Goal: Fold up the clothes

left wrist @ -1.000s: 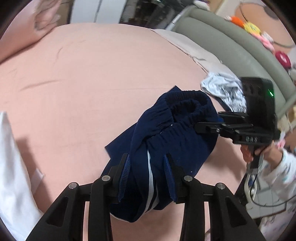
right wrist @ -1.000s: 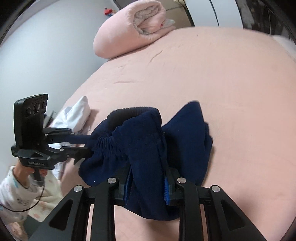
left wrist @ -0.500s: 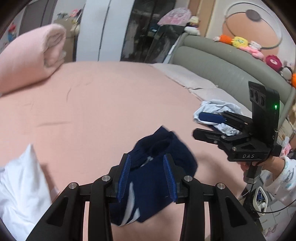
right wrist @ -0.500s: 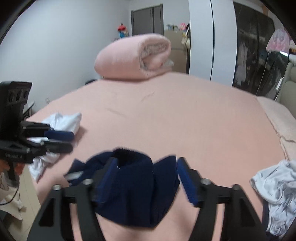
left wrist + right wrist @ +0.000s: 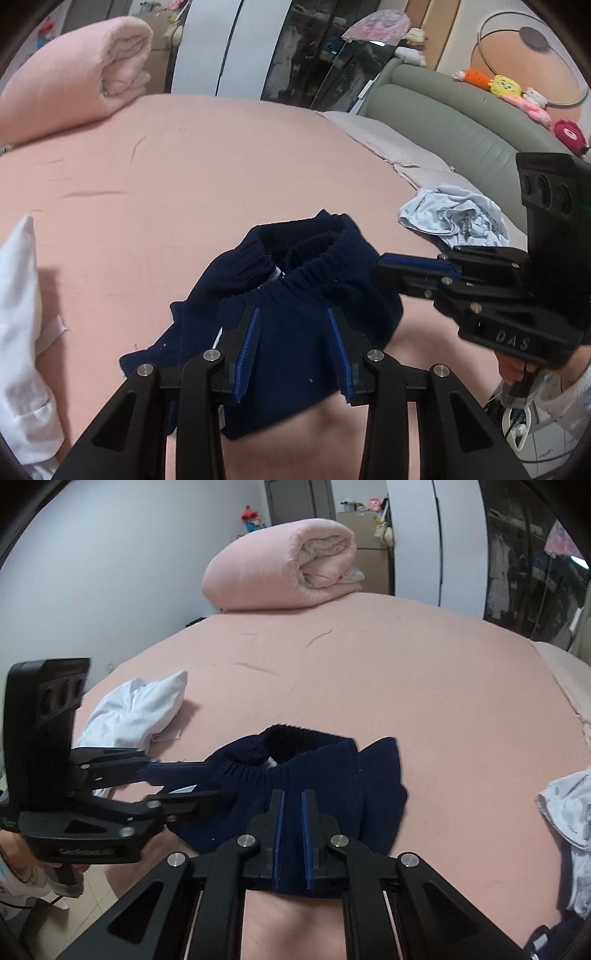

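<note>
Navy shorts (image 5: 295, 295) lying bunched at the lower centre of the frame on a pink bed (image 5: 184, 166).
Left gripper (image 5: 291, 354) is holding its jaws partly apart over the shorts, grip unclear; right gripper (image 5: 291, 834) is showing jaws together, just above the fabric. White garment (image 5: 136, 709) is lying at left, pale garment (image 5: 454, 218) at right, rolled quilt (image 5: 280, 568) behind.

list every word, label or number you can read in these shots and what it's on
"DAS": raised letters on the black body of the right gripper, seen from the left wrist camera.
Embossed line on the body of the left gripper, seen from the right wrist camera: too blurred to read.
Small white tag inside the waistband of the navy shorts: too small to read.
No other text shows.
</note>
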`<state>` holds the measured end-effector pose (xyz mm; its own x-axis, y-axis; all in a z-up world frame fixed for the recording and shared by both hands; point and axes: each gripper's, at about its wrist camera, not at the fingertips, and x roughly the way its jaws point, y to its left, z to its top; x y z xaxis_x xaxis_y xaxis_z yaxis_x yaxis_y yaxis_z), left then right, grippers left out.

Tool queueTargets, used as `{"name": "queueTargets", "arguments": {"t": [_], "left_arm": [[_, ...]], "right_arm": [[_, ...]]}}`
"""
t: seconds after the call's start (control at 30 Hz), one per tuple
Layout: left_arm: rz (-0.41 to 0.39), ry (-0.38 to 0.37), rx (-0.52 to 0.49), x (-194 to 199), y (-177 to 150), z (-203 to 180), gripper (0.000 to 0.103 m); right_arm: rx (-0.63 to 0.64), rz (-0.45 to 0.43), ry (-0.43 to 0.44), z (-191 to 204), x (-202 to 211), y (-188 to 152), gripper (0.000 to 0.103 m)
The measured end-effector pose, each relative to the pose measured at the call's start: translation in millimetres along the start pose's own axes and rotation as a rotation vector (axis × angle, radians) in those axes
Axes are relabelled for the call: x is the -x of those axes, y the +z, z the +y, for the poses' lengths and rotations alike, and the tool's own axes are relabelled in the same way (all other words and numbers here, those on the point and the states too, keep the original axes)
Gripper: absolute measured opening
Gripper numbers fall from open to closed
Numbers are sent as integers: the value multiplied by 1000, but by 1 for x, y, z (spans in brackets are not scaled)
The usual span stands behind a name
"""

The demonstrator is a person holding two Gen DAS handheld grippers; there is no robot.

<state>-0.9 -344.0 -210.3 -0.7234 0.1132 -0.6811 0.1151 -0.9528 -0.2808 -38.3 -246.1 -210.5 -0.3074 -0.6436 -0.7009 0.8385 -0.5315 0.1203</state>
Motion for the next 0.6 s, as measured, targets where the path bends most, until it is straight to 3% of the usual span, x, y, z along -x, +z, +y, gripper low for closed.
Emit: {"name": "queueTargets", "arguments": {"t": [0.17, 0.27, 0.33, 0.43, 0.6], "left_arm": [[34, 7, 75, -21, 10, 19, 34], [19, 67, 83, -25, 10, 28, 34], [52, 78, 116, -33, 4, 39, 34], [100, 41, 177, -46, -7, 54, 34], [64, 95, 102, -49, -10, 41, 35]], "right_arm": [[21, 26, -61, -6, -28, 10, 7], [-8, 50, -72, -18, -42, 10, 7], [-25, 69, -100, -25, -49, 3, 7], [-62, 138, -108, -39, -69, -14, 7], [-201, 121, -60, -55, -72, -24, 7]]}}
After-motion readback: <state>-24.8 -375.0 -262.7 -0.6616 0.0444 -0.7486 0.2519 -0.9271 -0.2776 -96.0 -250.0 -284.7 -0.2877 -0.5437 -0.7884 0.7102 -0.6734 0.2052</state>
